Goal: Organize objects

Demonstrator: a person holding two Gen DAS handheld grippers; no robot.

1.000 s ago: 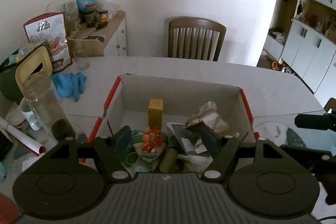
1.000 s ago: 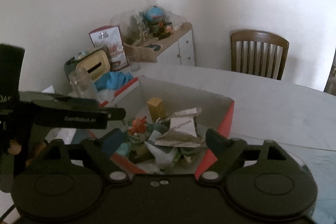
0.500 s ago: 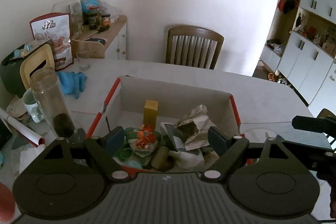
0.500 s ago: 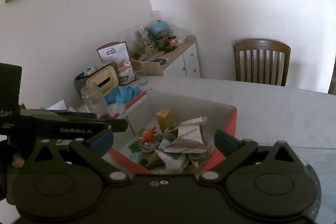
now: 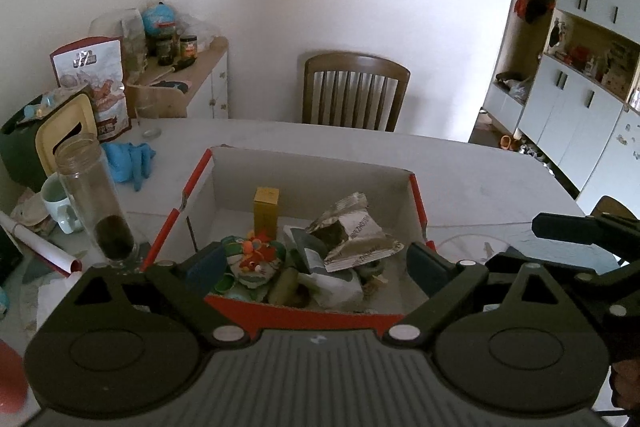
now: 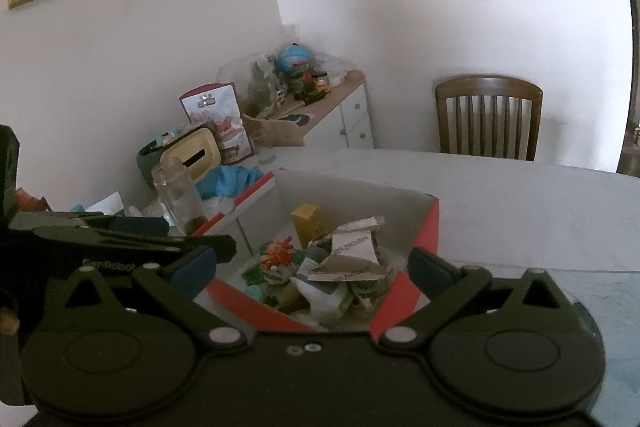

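A red-and-white cardboard box (image 5: 416,191) (image 6: 434,227) stands on the table, holding a yellow carton (image 5: 266,211) (image 6: 307,227), a crumpled foil wrapper (image 5: 352,235) (image 6: 352,255), an orange-and-green toy (image 5: 256,255) (image 6: 276,259) and other scraps. My left gripper (image 5: 316,269) is open and empty, held above the box's near edge. My right gripper (image 6: 314,271) is open and empty, above the box's near right corner. Each gripper shows at the other view's edge.
A tall glass jar (image 5: 94,203) (image 6: 180,199), a white mug (image 5: 56,203) and blue gloves (image 5: 130,157) lie left of the box. A wooden chair (image 5: 354,91) stands behind the table. A cluttered sideboard (image 5: 180,79) is far left; white cabinets (image 5: 576,107) are right.
Both grippers have drawn back and risen away from the box, so it looks smaller and lower in both views. Both stay open and empty; the box contents are unmoved.
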